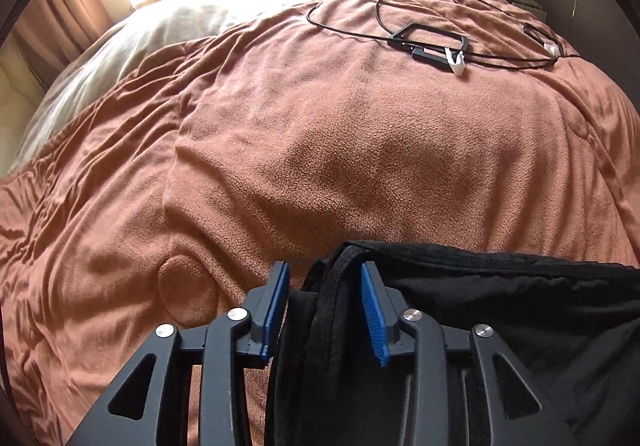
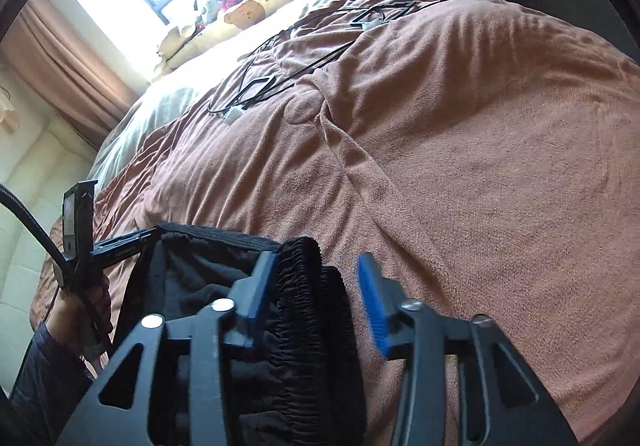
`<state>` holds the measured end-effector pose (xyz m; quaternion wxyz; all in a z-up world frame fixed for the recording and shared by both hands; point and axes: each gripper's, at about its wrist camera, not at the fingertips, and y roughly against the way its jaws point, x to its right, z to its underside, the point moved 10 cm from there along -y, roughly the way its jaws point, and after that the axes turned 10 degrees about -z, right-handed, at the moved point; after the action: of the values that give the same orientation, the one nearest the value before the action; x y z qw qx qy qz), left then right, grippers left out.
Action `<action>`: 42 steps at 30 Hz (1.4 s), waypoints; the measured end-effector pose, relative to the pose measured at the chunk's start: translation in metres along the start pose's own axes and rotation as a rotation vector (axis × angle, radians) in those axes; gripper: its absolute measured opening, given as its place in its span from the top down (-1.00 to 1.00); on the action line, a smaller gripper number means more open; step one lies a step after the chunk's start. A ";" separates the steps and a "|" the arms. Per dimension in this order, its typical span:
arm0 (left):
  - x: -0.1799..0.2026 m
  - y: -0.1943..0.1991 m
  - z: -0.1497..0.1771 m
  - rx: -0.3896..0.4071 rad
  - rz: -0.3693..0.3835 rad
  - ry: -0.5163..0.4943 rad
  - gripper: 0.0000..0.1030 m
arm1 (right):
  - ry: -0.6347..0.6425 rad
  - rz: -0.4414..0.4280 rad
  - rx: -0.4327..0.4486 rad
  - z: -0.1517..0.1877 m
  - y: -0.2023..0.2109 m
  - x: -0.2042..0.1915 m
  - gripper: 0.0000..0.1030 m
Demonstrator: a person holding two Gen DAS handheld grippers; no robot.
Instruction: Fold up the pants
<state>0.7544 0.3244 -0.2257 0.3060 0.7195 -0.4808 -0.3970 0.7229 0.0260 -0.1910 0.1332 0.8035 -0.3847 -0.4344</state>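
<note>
The black pants [image 1: 460, 286] were at the bottom of both frames, over the brown blanket [image 1: 320, 126] of the bed; the left hand-held gripper [image 1: 325, 310] stood partly open with the waistband between its blue pads, touching the right pad; the right hand-held gripper [image 2: 316, 298] was also partly open, the gathered waistband [image 2: 304, 286] against its left pad; black cables [image 1: 400, 26] lay at upper right.
</note>
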 end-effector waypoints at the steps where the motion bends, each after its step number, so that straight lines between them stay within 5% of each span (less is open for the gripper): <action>1: -0.003 0.005 0.000 0.002 0.009 0.016 -0.02 | -0.006 -0.013 0.015 -0.002 0.005 -0.001 -0.17; 12: -0.037 0.090 0.027 0.056 0.002 0.044 -0.41 | -0.025 -0.067 -0.009 0.010 0.028 -0.004 -0.17; 30: -0.059 0.162 0.131 0.017 0.054 0.172 -0.44 | 0.029 -0.053 -0.110 0.036 0.067 -0.019 -0.17; 42: -0.056 0.197 0.194 0.023 0.075 0.288 -0.54 | -0.067 -0.129 -0.172 0.066 0.069 -0.018 -0.17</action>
<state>0.4854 0.2963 -0.1449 0.3783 0.7539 -0.4629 -0.2724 0.6294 0.0006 -0.1809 0.1606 0.7971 -0.2977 -0.5002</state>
